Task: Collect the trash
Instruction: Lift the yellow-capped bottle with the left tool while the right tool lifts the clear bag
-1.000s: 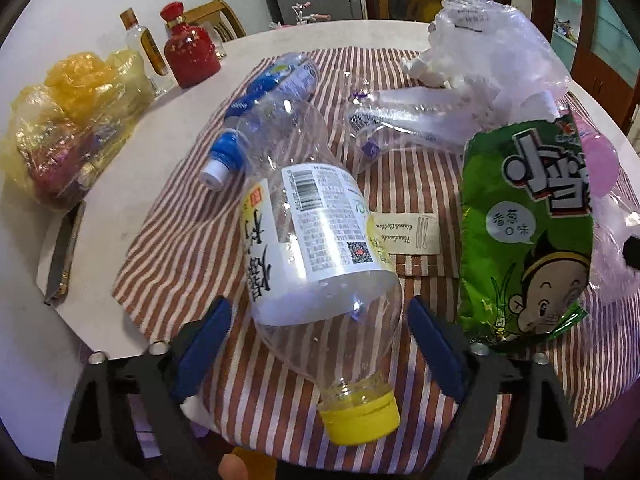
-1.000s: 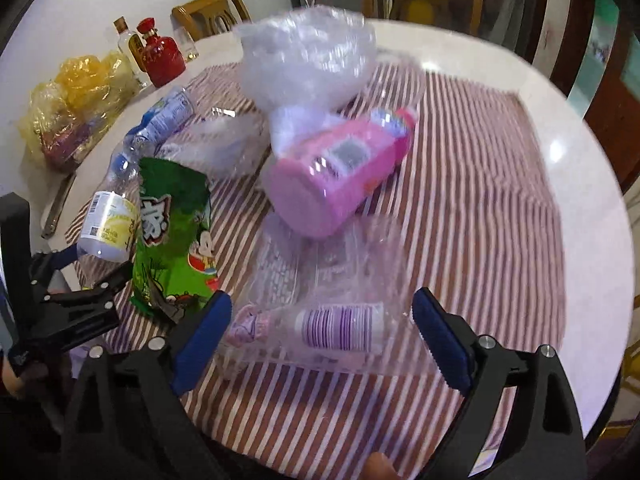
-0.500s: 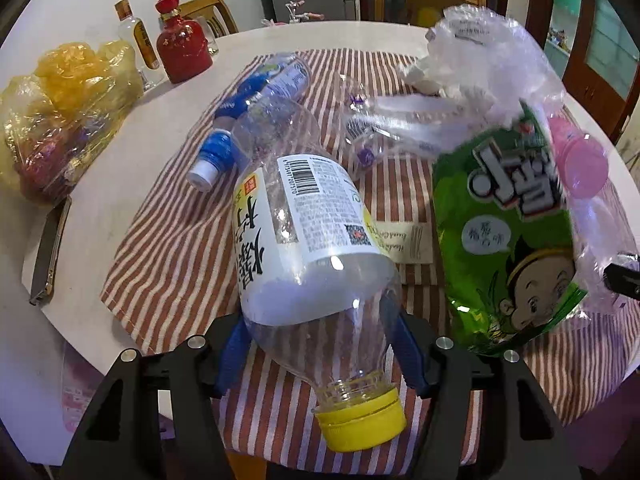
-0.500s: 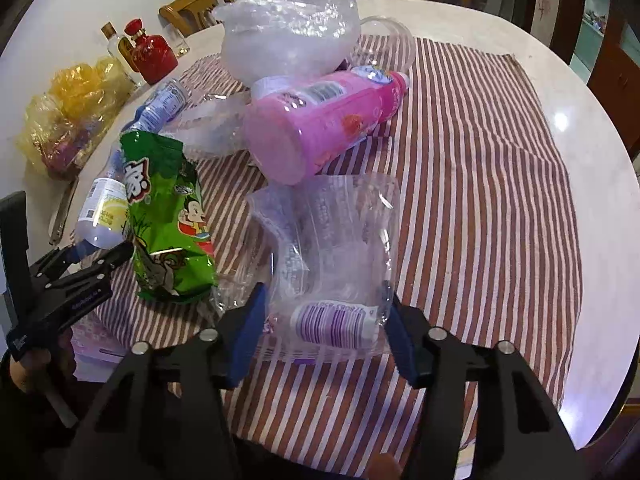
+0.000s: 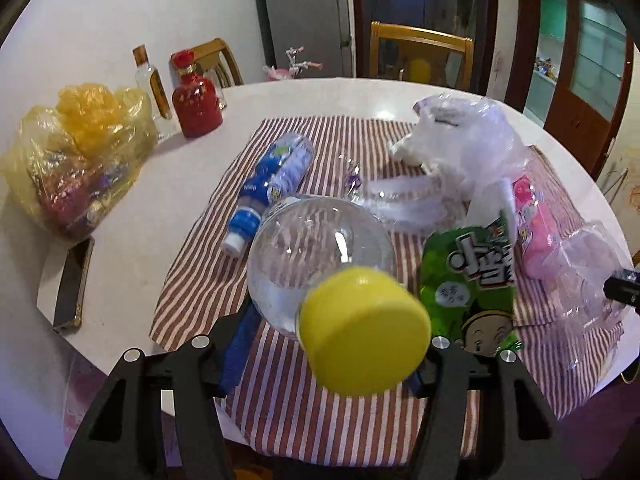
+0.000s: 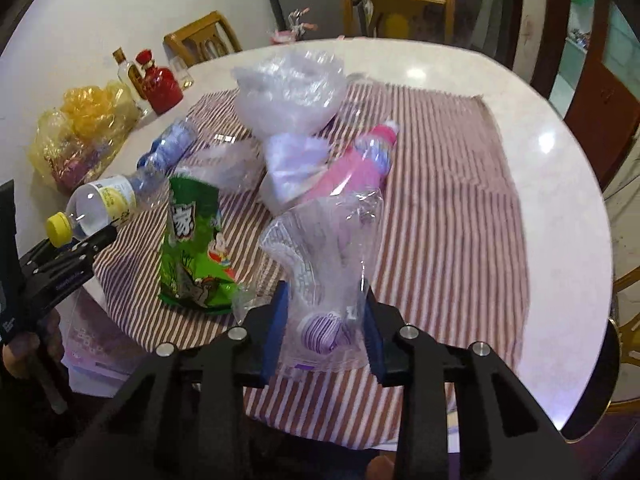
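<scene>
At the round white table's (image 6: 560, 184) near edge, the left gripper (image 5: 332, 344) is clamping a yellow-capped clear plastic bottle (image 5: 320, 264) while the right gripper (image 6: 324, 328), jaws just closing, is pinching a crumpled clear plastic package (image 6: 324, 248); both are best lifted slowly, clear of neighbouring litter.

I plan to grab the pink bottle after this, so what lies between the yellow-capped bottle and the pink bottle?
The green snack bag lies between the yellow-capped bottle and the pink bottle, clearest in the right wrist view.

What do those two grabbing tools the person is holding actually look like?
Both look alike. Each gripper, left gripper and right gripper, is a matte black angular plastic frame with cut-out openings and shiny silver screw heads. Its two fingers carry flat blue pads. The left one, seen from the right camera, bears small pale lettering. No cables or sleeves are visible.
</scene>
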The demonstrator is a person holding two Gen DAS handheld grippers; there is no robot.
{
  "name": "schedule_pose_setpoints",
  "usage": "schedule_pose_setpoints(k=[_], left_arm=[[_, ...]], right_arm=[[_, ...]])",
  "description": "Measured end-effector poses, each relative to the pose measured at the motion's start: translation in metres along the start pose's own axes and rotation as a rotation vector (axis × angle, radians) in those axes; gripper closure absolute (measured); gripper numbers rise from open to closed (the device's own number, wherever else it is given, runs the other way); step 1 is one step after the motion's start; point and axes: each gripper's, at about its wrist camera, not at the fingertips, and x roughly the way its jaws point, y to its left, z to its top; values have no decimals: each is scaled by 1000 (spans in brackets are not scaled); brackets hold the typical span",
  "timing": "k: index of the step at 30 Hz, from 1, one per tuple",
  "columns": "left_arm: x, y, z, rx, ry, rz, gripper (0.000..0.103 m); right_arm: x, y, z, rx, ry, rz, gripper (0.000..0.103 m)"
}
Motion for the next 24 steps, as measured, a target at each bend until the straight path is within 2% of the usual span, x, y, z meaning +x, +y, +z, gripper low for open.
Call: schedule_pose_setpoints(k=[5,11,13,15,18,22,23,24], left_arm=[[-10,-9,7,28,-23,-23,44],[-30,-22,22,62,-88,-51,46],[-37,-25,28,60,-109,-68,50],[-42,-28,31,64,-132,-68,60],[-45,-30,35,68,-149,-70,60],[-32,-32,33,62,-125,-59,59],[-27,-30,30,59,-119,-54,56],[-22,-28,27,62,-110,-49,49]], right_arm=[[-6,-19,1,85,-44,-7,69],[-28,-38,2,155,-119,1,69],[-36,-41,4,159,-146,-3,69],[-40,-45,5,163,-162,-7,69],[-37,-47,6,170,-165,-12,69],[-30,-46,4,172,-151,-12,69],[-30,-46,3,171,-149,-11,69],[-30,-45,4,171,-150,-12,69]])
